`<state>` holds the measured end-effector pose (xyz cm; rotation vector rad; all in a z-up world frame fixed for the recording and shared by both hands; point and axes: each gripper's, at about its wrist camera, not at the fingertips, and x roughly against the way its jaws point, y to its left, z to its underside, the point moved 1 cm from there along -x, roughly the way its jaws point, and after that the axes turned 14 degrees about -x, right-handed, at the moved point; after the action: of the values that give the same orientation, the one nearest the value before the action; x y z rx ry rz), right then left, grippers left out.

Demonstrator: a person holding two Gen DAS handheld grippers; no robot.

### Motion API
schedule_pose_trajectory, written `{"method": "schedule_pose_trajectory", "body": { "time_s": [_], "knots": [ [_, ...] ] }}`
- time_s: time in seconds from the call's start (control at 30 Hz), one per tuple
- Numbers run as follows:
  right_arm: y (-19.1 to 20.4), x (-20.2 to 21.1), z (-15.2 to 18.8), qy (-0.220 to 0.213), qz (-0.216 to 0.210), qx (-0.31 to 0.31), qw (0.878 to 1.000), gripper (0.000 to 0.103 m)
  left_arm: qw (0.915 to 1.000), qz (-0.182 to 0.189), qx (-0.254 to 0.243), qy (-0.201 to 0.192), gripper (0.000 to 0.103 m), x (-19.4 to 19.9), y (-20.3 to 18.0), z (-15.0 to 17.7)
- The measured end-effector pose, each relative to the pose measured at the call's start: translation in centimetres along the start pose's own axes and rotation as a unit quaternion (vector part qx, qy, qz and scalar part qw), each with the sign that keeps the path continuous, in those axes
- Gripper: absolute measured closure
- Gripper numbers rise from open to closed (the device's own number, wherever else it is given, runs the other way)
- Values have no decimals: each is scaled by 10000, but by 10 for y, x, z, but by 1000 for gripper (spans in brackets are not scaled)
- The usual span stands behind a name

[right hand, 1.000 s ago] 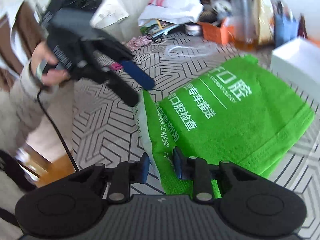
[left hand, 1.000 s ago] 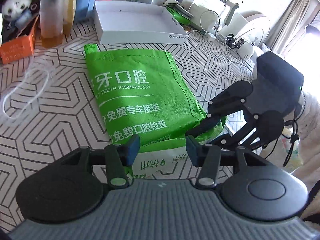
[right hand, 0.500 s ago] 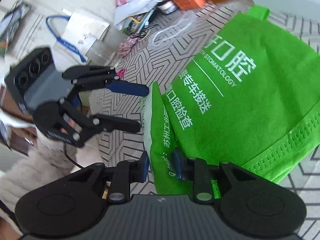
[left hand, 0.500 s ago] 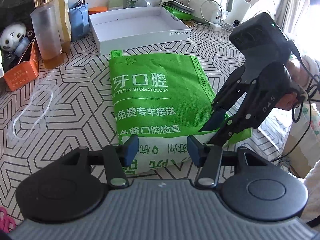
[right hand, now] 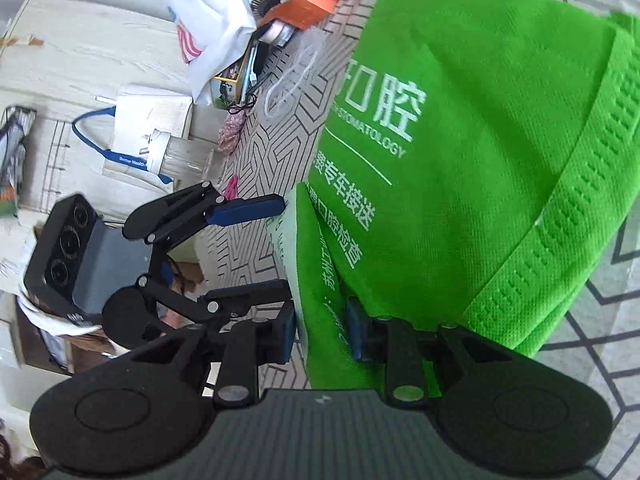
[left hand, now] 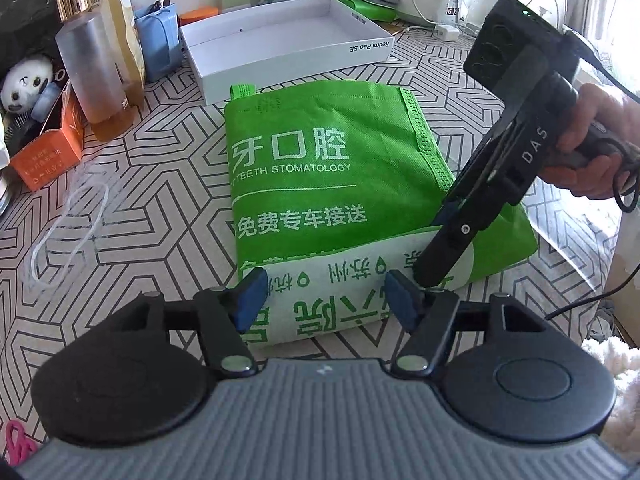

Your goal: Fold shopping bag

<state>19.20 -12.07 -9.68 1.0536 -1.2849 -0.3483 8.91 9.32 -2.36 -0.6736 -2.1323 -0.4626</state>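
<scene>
A green shopping bag (left hand: 332, 184) with white print lies flat on the patterned table; its near edge is turned up, showing a white printed underside (left hand: 344, 300). It fills the right wrist view (right hand: 480, 160). My left gripper (left hand: 326, 300) is open, its fingers on either side of the raised near edge. My right gripper (right hand: 322, 330) is shut on the bag's near right corner and lifts it; in the left wrist view its fingers (left hand: 444, 256) pinch that corner. The left gripper also shows in the right wrist view (right hand: 280, 248), open beside the bag.
A white shallow box (left hand: 288, 56) sits just behind the bag. A frosted bottle (left hand: 96, 76), an orange carton (left hand: 48, 152) and a blue pouch (left hand: 160, 48) crowd the back left. A white cord loop (left hand: 68, 232) lies left of the bag. The table edge runs at the right.
The right gripper has lifted the bag's near right corner and tilted, turning up more of the white underside. The left gripper has moved in around the raised near edge, still open.
</scene>
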Motion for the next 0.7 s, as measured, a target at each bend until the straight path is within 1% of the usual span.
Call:
{"method": "schedule_pose_trajectory", "body": {
  "time_s": [0.03,0.07,0.13,0.17,0.2,0.3,0.33,0.37,0.4,0.43,0.47,0.5,0.53,0.6,0.67,0.7],
  "knots": [
    [7,4,4,-104,168,294,9994,74,9999,-5,-113,73,36,-2,-3,0],
    [17,9,10,-304,429,702,9961,70,9996,-70,-215,144,36,-4,-7,-1],
    [35,18,22,-627,878,1337,9851,64,9986,-237,-390,265,36,-8,-15,-3],
    [43,22,29,-763,1143,1643,9768,65,9978,-315,-495,319,36,-9,-19,-4],
    [48,24,34,-854,1311,1827,9706,68,9973,-360,-537,349,36,-10,-22,-5],
    [42,28,38,-917,1279,1601,9745,72,9970,-380,-575,354,36,-9,-24,-6],
    [38,29,35,-901,1208,1436,9781,72,9974,-385,-541,273,38,-5,-23,-7],
    [32,31,31,-850,1092,1180,9833,73,9977,-405,-521,160,38,0,-23,-7],
    [26,33,26,-785,953,898,9883,73,9979,-449,-475,5,45,6,-21,-7],
    [18,34,21,-711,787,598,9926,74,9975,-527,-405,-228,49,16,-19,-7],
    [10,35,16,-655,640,345,9952,74,9967,-564,-339,-482,49,25,-19,-6],
    [2,36,12,-614,513,127,9967,74,9963,-494,-267,-644,49,30,-19,-6],
    [-4,37,9,-572,408,-40,9975,74,9963,-375,-189,-751,54,32,-19,-5],
    [-11,37,4,-495,296,-171,9982,74,9972,-304,-142,-675,59,26,-21,-7],
    [-9,36,4,-489,357,-79,9981,74,9980,-385,-98,-489,59,13,-20,-8],
    [-7,35,5,-496,393,-30,9980,74,9981,-402,-18,-460,59,7,-18,-8]
  ]
}}
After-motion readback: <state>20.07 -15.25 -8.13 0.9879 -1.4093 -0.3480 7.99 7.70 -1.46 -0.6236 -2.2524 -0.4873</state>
